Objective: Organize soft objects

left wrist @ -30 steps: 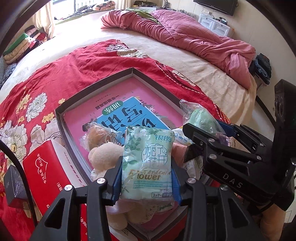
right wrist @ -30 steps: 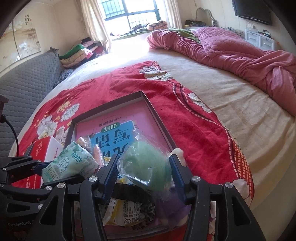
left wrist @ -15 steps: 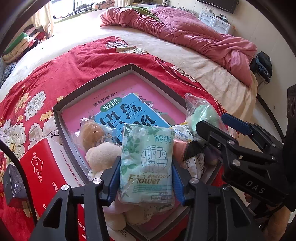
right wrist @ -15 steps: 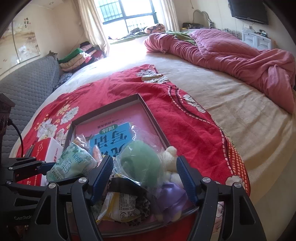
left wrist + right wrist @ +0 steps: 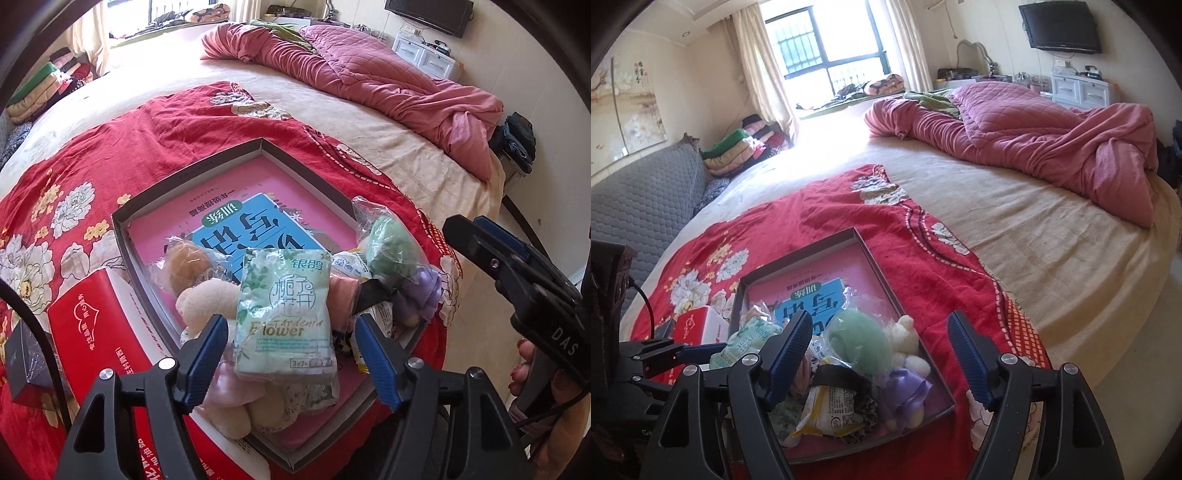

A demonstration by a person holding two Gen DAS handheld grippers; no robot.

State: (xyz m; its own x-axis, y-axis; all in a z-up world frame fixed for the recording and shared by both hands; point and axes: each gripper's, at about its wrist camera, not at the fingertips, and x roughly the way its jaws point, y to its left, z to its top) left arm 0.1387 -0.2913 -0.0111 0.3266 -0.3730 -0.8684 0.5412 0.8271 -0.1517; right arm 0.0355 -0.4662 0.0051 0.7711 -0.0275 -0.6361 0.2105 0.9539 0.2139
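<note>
Soft goods sit gathered in a shallow tray (image 5: 155,206) on the bed. The left gripper (image 5: 291,354) has just been opening, jaws spread off the tissue pack (image 5: 286,314); the right gripper (image 5: 879,354), jaws also just opened wide, hangs above the bagged green toy (image 5: 858,341), apparently released.

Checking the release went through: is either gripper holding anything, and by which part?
Nothing is held: left gripper open around the tissue pack, right gripper open.

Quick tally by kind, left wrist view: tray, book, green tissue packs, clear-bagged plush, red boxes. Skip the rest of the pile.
tray: 1
book: 1
green tissue pack: 1
clear-bagged plush: 2, the orange-brown one and the green one
red box: 1
Total: 6
</note>
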